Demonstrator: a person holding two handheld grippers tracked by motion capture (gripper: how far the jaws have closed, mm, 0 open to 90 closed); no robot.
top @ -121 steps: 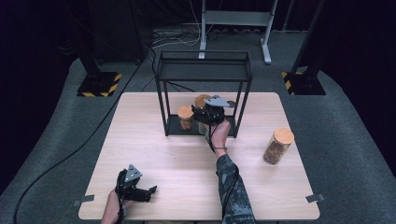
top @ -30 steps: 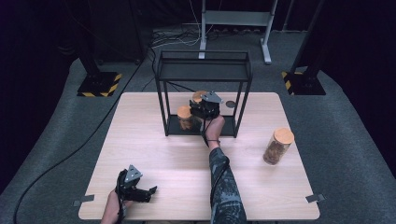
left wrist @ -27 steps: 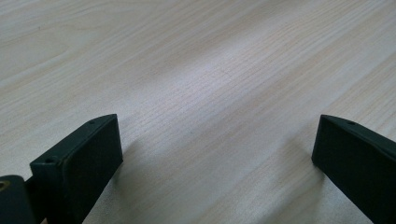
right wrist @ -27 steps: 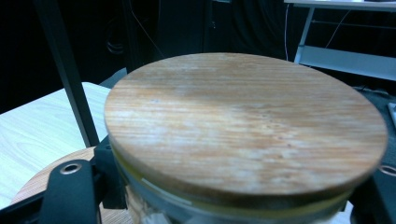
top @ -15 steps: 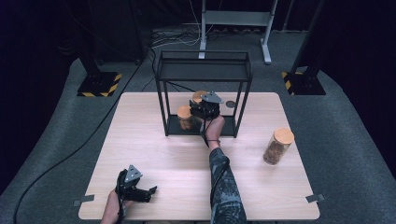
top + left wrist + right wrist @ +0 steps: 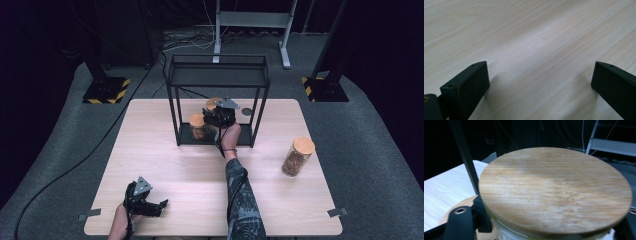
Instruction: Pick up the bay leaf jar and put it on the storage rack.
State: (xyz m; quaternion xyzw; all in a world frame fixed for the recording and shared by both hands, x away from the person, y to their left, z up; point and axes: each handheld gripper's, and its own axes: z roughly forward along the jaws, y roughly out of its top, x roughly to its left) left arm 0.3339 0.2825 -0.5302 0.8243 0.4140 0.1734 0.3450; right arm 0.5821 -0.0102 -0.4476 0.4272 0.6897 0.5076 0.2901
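Observation:
A black metal rack (image 6: 217, 75) stands at the table's far middle. Under it, my right gripper (image 6: 218, 116) is around a glass jar with a round wooden lid (image 6: 554, 187). Its jaws have just been opening, and the jar stands between them. A second wooden-lidded jar (image 6: 197, 125) stands just left of it inside the rack; its lid (image 6: 469, 201) peeks out low in the right gripper view. My left gripper (image 6: 161, 205) rests near the table's front left corner, its jaws wide apart over bare wood (image 6: 540, 80).
A third jar with a wooden lid (image 6: 297, 156) stands alone on the right side of the table (image 6: 165, 165). The rack's thin posts (image 6: 464, 152) flank the right gripper. Black stands and cables lie on the floor beyond the table.
Since the oldest frame the right hand has gone a little deeper under the rack. Over the last second neither hand has visibly shifted.

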